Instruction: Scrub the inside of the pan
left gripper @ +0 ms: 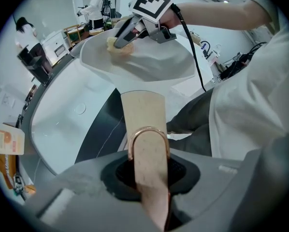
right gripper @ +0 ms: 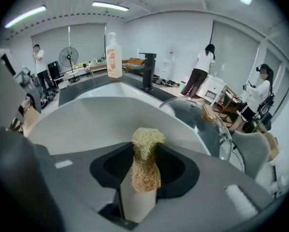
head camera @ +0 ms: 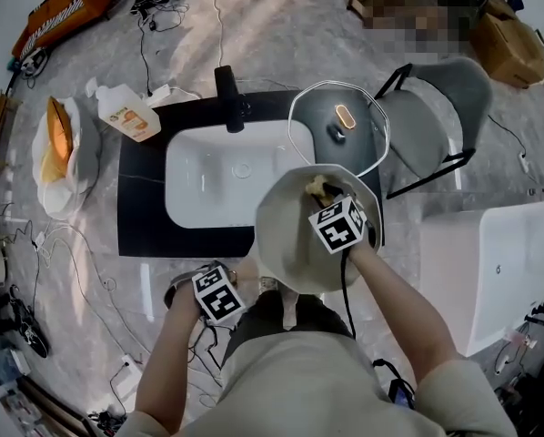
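L gripper (left gripper: 149, 177): pan handle (left gripper: 143, 116); R gripper (right gripper: 145, 174): scrubber (right gripper: 146, 151); bottle label (head camera: 132, 115) unreadable.

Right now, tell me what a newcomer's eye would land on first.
The pale pan held tilted over the white sink's near right corner, its wooden handle clamped in the left gripper. Then the right gripper, holding a yellow scrubber against the pan's inside. A glass lid lies right of the sink.

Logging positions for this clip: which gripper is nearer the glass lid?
Right. The right gripper holds a sponge in the pan beside the lid; the left gripper grips the pan's handle, farther off.
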A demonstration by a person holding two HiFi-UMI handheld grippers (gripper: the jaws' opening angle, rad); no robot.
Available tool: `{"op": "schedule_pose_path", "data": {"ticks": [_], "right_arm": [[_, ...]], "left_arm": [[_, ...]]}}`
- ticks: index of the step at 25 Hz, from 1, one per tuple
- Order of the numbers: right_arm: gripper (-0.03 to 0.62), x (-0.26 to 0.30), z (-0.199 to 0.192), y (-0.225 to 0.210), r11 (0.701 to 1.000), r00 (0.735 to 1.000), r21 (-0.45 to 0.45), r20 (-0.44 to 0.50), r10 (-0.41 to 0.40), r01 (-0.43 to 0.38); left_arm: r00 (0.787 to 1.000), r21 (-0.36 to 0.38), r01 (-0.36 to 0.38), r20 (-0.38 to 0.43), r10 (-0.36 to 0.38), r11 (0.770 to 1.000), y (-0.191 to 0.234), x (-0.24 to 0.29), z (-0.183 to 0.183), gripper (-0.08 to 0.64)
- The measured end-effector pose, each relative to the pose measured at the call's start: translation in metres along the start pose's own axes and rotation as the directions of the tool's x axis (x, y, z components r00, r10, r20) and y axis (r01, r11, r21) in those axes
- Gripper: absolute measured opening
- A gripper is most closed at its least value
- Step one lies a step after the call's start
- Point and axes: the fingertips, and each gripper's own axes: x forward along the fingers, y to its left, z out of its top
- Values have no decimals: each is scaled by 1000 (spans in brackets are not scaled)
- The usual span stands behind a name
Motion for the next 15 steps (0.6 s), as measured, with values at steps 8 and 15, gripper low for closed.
{"op": "schedule_pose_path", "data": {"ticks": [8, 15], "right_arm": [[146, -29, -35, -31, 989, 970, -148, -240, -51, 15], [140, -50, -81, -12, 960, 873, -229, -487, 32, -163]], "left_arm": [[1000, -14, -16, -19, 16, 1000, 2, 1, -1, 83], [1000, -29, -15, -25, 15, 999, 1, 0, 0, 80]]}}
